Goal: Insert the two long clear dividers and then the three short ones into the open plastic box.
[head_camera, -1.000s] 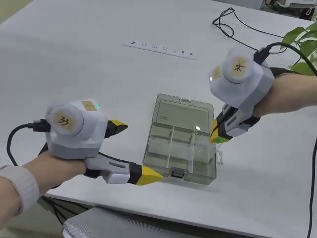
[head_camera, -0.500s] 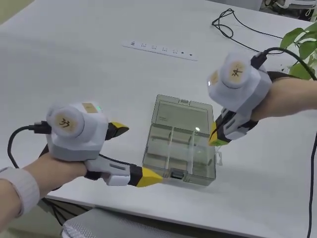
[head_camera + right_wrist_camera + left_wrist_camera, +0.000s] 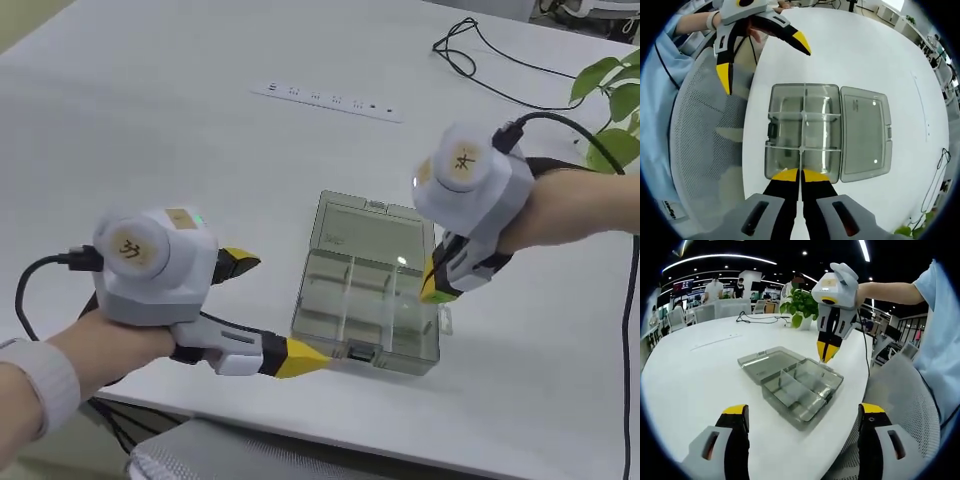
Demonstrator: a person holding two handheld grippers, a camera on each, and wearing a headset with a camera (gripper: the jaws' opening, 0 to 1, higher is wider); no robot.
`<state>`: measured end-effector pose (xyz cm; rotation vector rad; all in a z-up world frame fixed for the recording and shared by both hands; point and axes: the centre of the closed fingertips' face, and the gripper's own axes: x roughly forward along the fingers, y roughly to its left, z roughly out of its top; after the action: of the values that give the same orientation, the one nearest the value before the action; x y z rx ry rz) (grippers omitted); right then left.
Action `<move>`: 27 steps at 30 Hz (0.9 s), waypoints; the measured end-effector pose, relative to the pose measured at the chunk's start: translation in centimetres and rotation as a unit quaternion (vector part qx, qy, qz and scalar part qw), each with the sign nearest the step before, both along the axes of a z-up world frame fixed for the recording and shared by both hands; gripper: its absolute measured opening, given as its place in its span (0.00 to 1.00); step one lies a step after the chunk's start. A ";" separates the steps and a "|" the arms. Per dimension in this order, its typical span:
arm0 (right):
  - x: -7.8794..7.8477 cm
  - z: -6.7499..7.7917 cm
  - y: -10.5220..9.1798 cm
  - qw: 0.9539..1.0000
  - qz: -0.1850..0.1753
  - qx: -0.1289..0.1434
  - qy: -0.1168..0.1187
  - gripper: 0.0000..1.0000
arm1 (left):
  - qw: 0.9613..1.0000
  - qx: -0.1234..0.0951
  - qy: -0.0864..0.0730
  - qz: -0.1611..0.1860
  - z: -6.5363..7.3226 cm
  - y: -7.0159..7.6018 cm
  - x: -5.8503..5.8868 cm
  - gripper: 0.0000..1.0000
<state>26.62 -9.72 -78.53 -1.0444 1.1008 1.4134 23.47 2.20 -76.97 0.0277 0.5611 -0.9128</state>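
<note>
The open clear plastic box lies near the table's front edge, its lid flat behind it. Clear dividers cross inside it and split it into compartments. My right gripper points down at the box's right wall. In the right gripper view, the right gripper is shut on the end of a thin clear divider that runs the length of the box. My left gripper hovers open left of the box, holding nothing. The left gripper view shows the box ahead between its jaws.
A white power strip lies further back on the white table. A black cable and a green plant are at the back right. A mesh chair sits below the front edge.
The right gripper has shifted slightly left and lower over the box's right wall, still shut. The left gripper has stayed in place and open.
</note>
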 end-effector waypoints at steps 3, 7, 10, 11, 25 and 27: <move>0.1 -0.5 0.0 1.000 0.000 -0.001 0.002 0.02 | 1.000 0.000 0.000 0.000 0.0 0.0 0.0 0.92; -0.2 -0.8 0.1 1.000 0.000 -0.005 0.004 0.02 | 1.000 0.000 0.000 0.002 0.0 0.2 0.0 0.92; -0.1 -1.4 0.0 1.000 0.001 -0.009 0.003 0.02 | 1.000 -0.001 0.000 0.003 0.1 0.1 0.0 0.92; -0.2 -1.6 0.0 1.000 -0.002 -0.012 0.004 0.02 | 1.000 -0.001 0.000 0.002 0.1 0.1 0.0 0.92; 0.1 -2.9 -0.1 1.000 -0.005 -0.023 0.000 0.02 | 1.000 0.000 -0.002 -0.002 0.2 -0.2 -0.1 0.91; 0.2 -2.9 -0.2 1.000 -0.006 -0.024 -0.001 0.02 | 1.000 0.000 -0.002 -0.003 0.3 -0.2 -0.1 0.91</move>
<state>26.84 -9.89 -81.41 -1.0707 1.1431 1.3819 23.36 1.97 -76.71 0.0309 0.5580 -0.9191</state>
